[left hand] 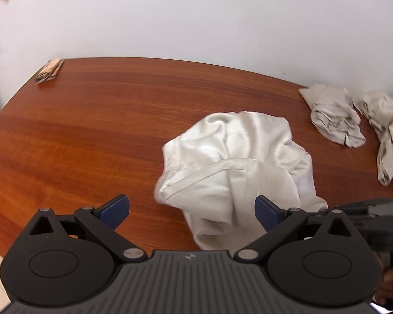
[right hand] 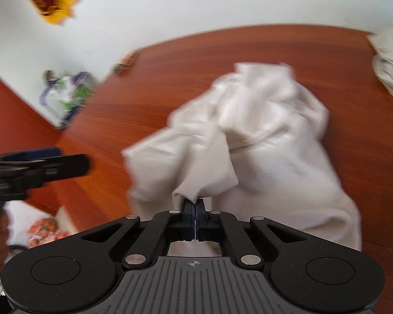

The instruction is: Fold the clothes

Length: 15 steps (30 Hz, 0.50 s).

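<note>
No legible text, label or number on anything.

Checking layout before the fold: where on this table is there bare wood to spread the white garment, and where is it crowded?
Bare wood runs left of the white garment, across to the small brown item at the far left corner, and along the wall-side edge of the table. It is crowded on the right: two crumpled beige cloths lie there, close beside the garment.
</note>
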{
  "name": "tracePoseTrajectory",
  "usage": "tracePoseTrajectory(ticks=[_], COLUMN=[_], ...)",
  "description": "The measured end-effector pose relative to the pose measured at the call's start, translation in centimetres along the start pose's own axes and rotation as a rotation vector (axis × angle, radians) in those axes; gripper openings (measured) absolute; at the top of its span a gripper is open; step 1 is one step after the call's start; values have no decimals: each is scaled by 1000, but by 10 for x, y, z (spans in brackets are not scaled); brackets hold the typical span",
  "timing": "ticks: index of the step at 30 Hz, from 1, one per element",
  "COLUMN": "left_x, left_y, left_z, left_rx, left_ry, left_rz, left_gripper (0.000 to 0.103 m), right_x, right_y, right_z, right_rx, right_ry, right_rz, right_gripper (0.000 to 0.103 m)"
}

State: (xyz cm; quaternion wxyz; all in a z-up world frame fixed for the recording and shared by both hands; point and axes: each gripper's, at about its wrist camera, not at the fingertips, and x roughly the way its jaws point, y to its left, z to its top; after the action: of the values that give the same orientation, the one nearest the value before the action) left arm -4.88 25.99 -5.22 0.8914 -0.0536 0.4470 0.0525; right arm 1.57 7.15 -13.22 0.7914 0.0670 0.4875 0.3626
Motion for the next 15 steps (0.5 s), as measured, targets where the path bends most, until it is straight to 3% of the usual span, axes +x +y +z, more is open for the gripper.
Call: tracePoseTrajectory(ticks=[6,12,15], left_x=[-7,-14,-12], left_y=[39,62,69], left_z=[3,-2,-6], left_rx=[-93,-62,-59], left_ry=[17,13,23], left_rz=[-33,-37,-31], left_gripper=[102,102,102], right_x=[3,27,32], right_y=[65,111,121], right_z=[-6,-22,-28], right_rx=[-134,-248,-295], right_ry=[24,149,179], right_rz=[106,194,178], right_gripper=[3,4,10])
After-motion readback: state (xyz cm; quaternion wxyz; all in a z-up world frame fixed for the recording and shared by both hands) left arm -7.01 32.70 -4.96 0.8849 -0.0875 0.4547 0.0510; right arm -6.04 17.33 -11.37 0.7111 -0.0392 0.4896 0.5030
